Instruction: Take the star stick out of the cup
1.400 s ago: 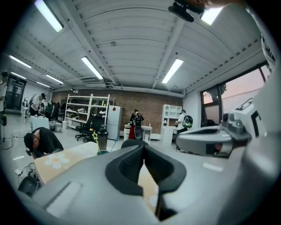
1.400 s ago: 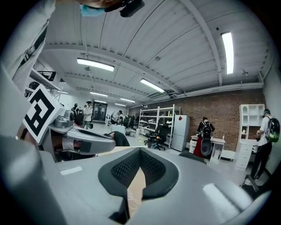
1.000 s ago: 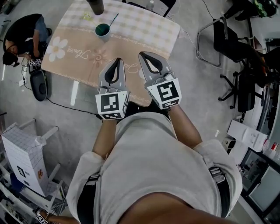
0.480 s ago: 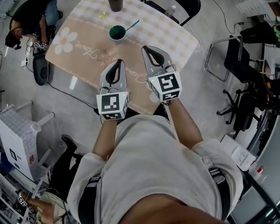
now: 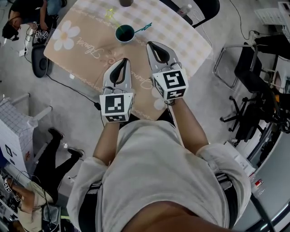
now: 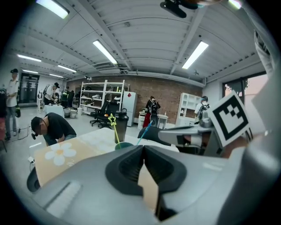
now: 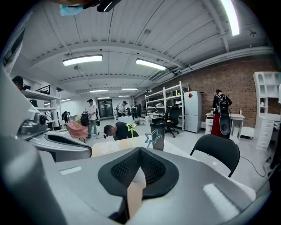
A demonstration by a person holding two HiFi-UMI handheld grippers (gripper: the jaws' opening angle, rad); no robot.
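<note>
Your left gripper and right gripper are both pressed together with nothing between the jaws. They hang side by side over the near part of the table, the right one reaching a little further ahead. The cup stands straight ahead of the left gripper and ahead-left of the right, apart from both. The yellow star stick leans out away to the left; the teal star stick leans toward the right gripper's tip.

Open lab, brick wall, shelving, chairs
</note>
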